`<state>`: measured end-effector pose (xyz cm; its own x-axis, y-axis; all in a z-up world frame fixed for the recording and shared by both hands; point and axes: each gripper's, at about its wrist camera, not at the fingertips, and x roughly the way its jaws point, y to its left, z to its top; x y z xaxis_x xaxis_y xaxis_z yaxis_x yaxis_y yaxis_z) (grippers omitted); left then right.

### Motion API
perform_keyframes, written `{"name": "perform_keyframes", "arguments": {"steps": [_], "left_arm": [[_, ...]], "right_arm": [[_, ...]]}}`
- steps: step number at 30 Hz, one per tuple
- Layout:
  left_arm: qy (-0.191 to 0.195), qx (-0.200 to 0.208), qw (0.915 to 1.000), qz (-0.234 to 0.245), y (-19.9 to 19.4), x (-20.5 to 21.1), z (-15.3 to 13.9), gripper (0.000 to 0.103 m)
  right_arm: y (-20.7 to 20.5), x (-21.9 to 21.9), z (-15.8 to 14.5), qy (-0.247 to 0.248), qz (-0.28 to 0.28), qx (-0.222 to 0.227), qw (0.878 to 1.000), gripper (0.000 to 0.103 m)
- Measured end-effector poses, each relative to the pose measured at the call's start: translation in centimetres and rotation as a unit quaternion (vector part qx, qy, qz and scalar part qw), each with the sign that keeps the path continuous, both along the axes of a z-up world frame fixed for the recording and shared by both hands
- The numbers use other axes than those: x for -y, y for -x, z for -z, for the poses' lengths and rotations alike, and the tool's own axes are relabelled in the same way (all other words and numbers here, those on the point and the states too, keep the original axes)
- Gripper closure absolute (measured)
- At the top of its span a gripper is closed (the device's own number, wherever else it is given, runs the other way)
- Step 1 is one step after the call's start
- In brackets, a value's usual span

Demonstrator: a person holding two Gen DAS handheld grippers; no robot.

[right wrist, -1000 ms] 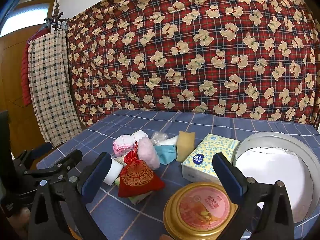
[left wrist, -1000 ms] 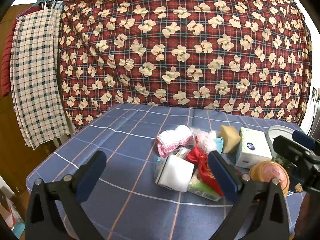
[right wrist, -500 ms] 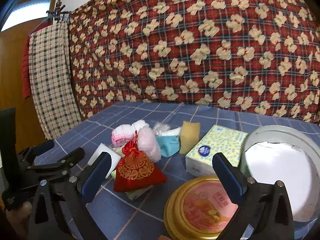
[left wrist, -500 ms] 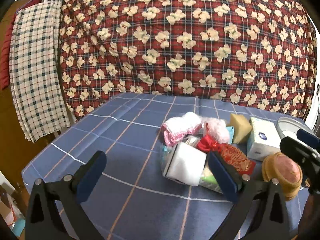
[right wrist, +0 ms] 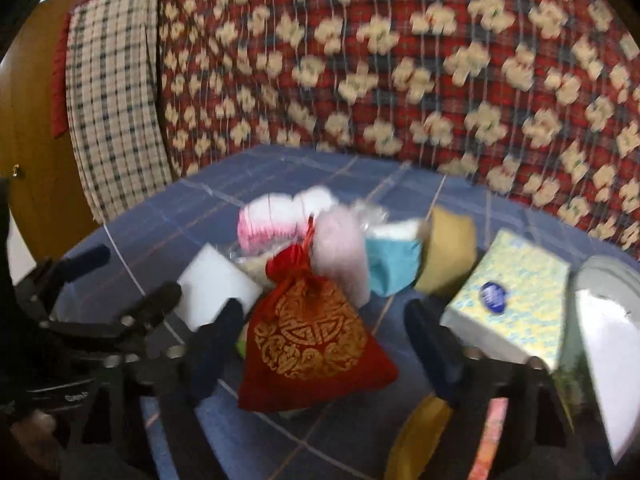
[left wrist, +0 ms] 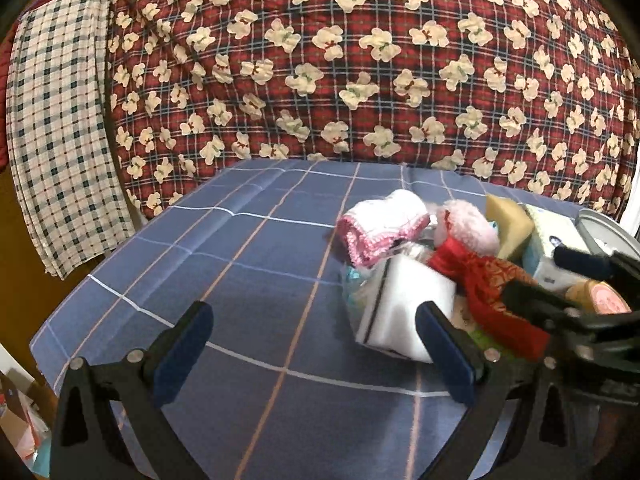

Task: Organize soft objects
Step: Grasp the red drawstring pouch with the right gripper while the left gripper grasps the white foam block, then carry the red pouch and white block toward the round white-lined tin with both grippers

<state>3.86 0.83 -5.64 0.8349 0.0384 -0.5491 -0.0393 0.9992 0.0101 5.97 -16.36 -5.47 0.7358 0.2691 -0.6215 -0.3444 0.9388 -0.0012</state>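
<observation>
A heap of soft things lies on the blue checked tablecloth [left wrist: 240, 264]: a pink-and-white knitted cloth [left wrist: 380, 224], a pink fluffy puff [left wrist: 468, 232], a white foam block [left wrist: 408, 308], a red-and-gold drawstring pouch [right wrist: 308, 336], a teal piece [right wrist: 392, 264] and a tan sponge [right wrist: 448, 256]. My left gripper [left wrist: 312, 348] is open and empty, its right finger close in front of the white block. My right gripper [right wrist: 324, 340] is open, its fingers on either side of the red pouch, and it also shows in the left wrist view [left wrist: 560, 280].
A tissue box [right wrist: 508, 300] lies right of the heap, with a round metal tin [right wrist: 608, 344] beyond it and a gold lid [right wrist: 424, 440] below my right gripper. A red floral cloth [left wrist: 360, 60] hangs behind the table. A checked towel [left wrist: 52, 128] hangs at the left.
Both grippers have moved forward and lower toward the heap. The right gripper has swung left, from over the gold lid to around the red pouch. Both stay open.
</observation>
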Motion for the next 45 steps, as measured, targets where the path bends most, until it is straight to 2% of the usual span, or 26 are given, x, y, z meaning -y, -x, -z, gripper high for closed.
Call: {"name": "perform_keyframes", "arguments": {"steps": [3,5,8,11,15,20,22,25,27,28,29,31,36,41,45], "left_arm": [[0.003,-0.003,1.0,0.005,-0.1,-0.3,0.1,0.0],[-0.002,-0.002,1.0,0.008,0.0,-0.1,0.1,0.0],[-0.006,-0.003,0.9999,0.013,0.0,0.2,0.1,0.001],[-0.01,-0.001,0.9998,0.018,0.1,0.5,0.0,0.001],[-0.023,-0.002,0.9993,0.028,-0.2,1.5,-0.2,0.002],[-0.023,-0.015,0.998,0.056,-1.1,2.9,-0.2,0.004],[-0.039,-0.027,0.9974,0.054,-1.9,3.4,0.0,0.007],[-0.054,-0.042,0.9958,0.061,-2.7,4.1,0.6,0.02],[-0.055,-0.046,0.9949,0.071,-2.7,4.4,0.8,0.038],[-0.059,-0.045,0.9944,0.075,-2.6,4.6,0.9,0.044],[-0.064,-0.046,0.9936,0.081,-2.6,4.8,1.0,0.06],[-0.065,-0.044,0.9934,0.084,-2.5,4.8,1.0,0.063],[-0.031,-0.026,0.9946,0.096,-2.1,4.0,0.6,0.081],[-0.036,-0.007,0.9941,0.102,-1.5,4.2,0.4,0.084],[-0.023,0.0,0.994,0.106,-1.3,3.8,0.2,0.087]], "right_arm": [[-0.6,-0.2,1.1,0.005,-0.01,-0.027,1.0,0.038],[-0.6,-0.4,1.5,0.005,-0.022,-0.037,0.999,0.058],[-0.1,-0.2,1.2,-0.003,-0.028,-0.021,0.999,0.071],[0.5,0.3,0.8,-0.018,-0.023,0.007,1.0,0.075],[1.4,1.2,-0.2,-0.036,-0.003,0.047,0.998,0.076],[1.9,1.8,-0.7,-0.049,0.011,0.067,0.997,0.076],[2.0,2.1,-0.8,-0.052,0.013,0.072,0.996,0.076],[2.3,2.2,-0.9,-0.053,0.013,0.077,0.996,0.076],[2.4,2.1,-1.0,-0.053,0.013,0.079,0.995,0.076],[2.5,2.1,-1.0,-0.054,0.014,0.079,0.995,0.075],[2.5,2.2,-1.0,-0.056,0.014,0.079,0.995,0.075],[2.5,2.4,-1.0,-0.061,0.016,0.081,0.995,0.075],[2.8,3.0,-1.1,-0.074,0.023,0.09,0.993,0.075],[3.3,3.0,-1.2,-0.073,0.024,0.101,0.992,0.075],[3.2,3.0,-1.3,-0.078,0.027,0.1,0.992,0.075]]}}
